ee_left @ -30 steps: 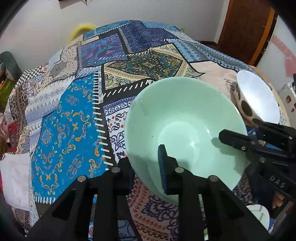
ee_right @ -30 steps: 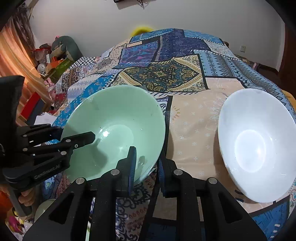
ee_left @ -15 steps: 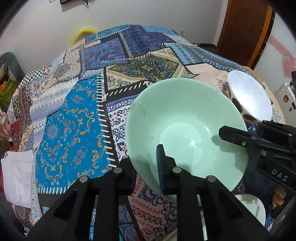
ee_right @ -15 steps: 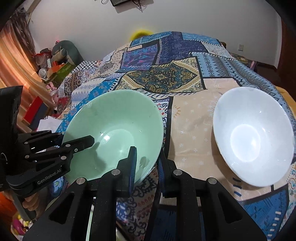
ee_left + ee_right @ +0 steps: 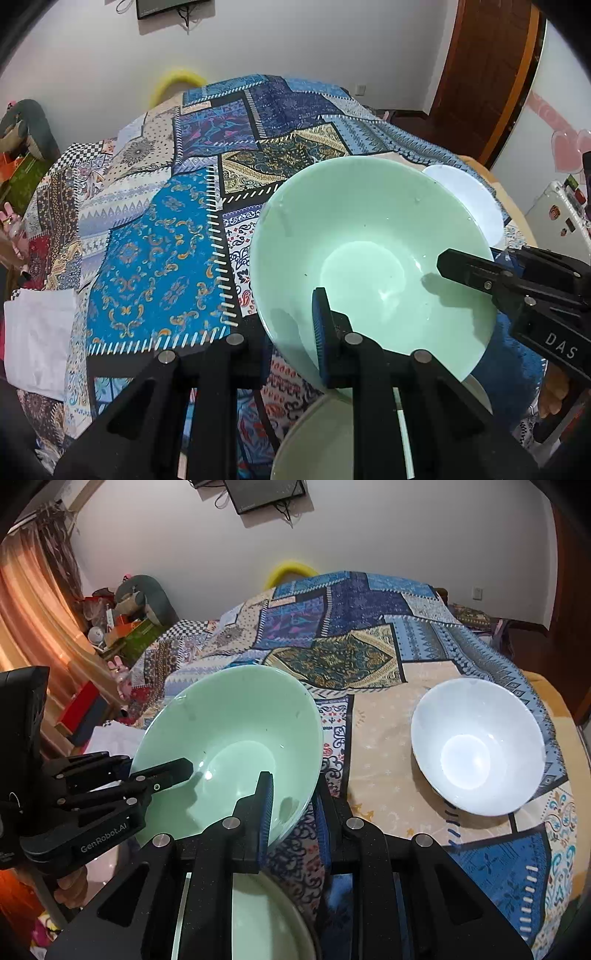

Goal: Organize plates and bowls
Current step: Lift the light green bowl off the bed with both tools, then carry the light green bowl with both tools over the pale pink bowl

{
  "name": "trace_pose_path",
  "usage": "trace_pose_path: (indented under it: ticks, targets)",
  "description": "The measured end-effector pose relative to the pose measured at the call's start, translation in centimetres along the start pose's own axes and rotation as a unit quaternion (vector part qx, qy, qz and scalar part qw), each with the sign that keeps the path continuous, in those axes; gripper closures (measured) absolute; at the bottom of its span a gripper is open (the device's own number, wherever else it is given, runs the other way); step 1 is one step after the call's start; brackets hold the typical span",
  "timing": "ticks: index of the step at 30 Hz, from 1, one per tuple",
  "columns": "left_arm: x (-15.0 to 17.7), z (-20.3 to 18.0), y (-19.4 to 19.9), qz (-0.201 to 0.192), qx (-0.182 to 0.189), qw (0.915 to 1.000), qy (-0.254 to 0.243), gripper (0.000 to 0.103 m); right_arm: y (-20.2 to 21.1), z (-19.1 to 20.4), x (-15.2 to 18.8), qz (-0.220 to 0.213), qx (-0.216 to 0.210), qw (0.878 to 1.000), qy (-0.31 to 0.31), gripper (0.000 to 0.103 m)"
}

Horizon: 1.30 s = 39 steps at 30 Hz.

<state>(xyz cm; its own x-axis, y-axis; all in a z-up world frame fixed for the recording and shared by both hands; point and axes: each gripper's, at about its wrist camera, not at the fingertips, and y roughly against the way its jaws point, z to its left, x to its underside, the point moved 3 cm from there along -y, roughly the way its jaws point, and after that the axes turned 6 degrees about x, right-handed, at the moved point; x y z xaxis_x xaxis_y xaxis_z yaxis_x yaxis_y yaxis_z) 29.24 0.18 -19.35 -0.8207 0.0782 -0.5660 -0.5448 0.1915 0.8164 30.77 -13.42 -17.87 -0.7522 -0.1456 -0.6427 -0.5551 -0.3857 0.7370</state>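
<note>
Both wrist cams, close, shared green bowl (image 5: 369,258)

White walls (image 5: 388,535), wall-mounted screen (image 5: 269,493), orange curtain (image 5: 33,602), brown wooden door (image 5: 484,70), patchwork-covered bed (image 5: 155,236)

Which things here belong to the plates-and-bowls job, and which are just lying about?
Job:
- green bowl, clamped at its rim by left gripper and right gripper
- white bowl
- pale dish below

Lying about:
- patchwork cloth
- yellow ring
- wall screen
</note>
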Motion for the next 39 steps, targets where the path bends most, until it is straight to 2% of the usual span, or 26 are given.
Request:
trace_pose_path:
  ticks: [21,39]
  targets:
    - [3.2,1.1,9.8,-0.063,-0.016,0.9976,0.023,0.084,5.2,5.3,0.6,-0.043,-0.024,0.998,0.024,0.084]
    - [8.4,5.1,15.9,-0.093,-0.04,0.9927,0.066,0.084,6.3,11.2,2.6,-0.047,-0.067,0.996,0.047,0.084]
